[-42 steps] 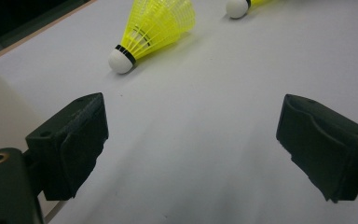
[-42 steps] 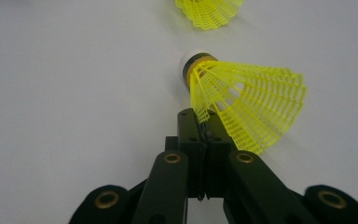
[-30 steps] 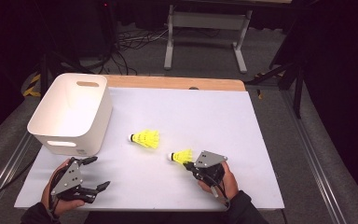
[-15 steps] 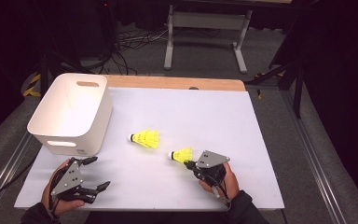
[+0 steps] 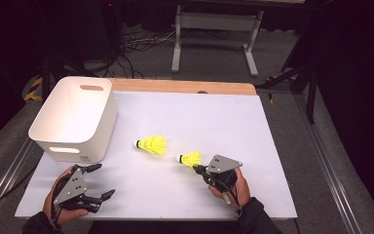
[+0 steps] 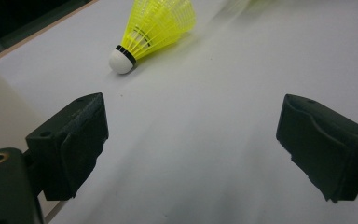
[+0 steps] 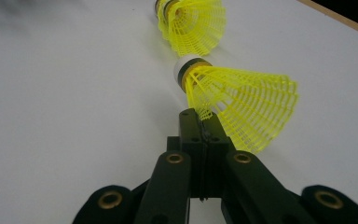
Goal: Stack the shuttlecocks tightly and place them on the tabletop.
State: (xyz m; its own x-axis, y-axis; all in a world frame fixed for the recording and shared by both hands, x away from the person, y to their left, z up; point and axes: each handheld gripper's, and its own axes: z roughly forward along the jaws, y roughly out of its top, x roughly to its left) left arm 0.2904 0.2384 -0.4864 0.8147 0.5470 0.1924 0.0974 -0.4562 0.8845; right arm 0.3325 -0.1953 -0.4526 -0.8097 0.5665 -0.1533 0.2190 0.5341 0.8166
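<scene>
Right gripper view | right claw [image 7: 204, 122] pinching near shuttlecock [image 7: 242, 105] skirt edge

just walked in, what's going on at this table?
A person works two handheld grippers over a white table. The right gripper has its jaws shut on the edge of a yellow shuttlecock's skirt, near the front of the table. A second shuttlecock lies loose toward the middle. The left gripper waits at the front left with jaws wide open and nothing between them. A white bin sits at the table's left side; nothing can be seen inside it.
</scene>
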